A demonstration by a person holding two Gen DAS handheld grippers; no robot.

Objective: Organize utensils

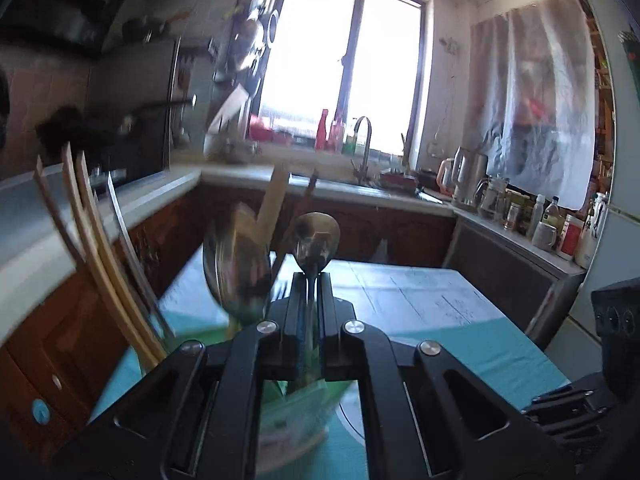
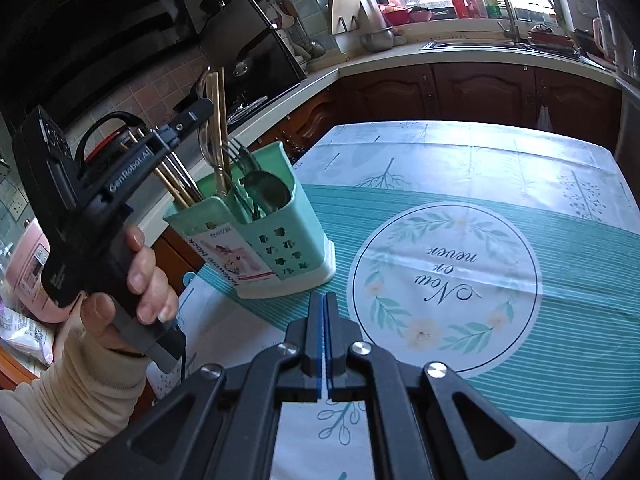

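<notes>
A metal spoon [image 1: 318,236] stands bowl-up past the fingertips of my left gripper [image 1: 311,280], which is shut on its handle. Just below it sits the mint-green utensil holder [image 1: 296,400], blurred, with a large spoon [image 1: 236,272] and wooden chopsticks [image 1: 92,248] sticking out. In the right wrist view the holder [image 2: 280,232] stands on the table's left side with forks, spoons and chopsticks [image 2: 218,120] in its compartments. A hand holds the left gripper [image 2: 200,114] above it. My right gripper [image 2: 323,300] is shut on nothing, low over the tablecloth in front of the holder.
The table wears a teal and white cloth [image 2: 440,272]. A kitchen counter with a sink tap [image 2: 500,4] runs behind it, with a stove at the left. A kettle [image 1: 464,176] and bottles line the right counter. A pink cooker [image 2: 28,272] sits at far left.
</notes>
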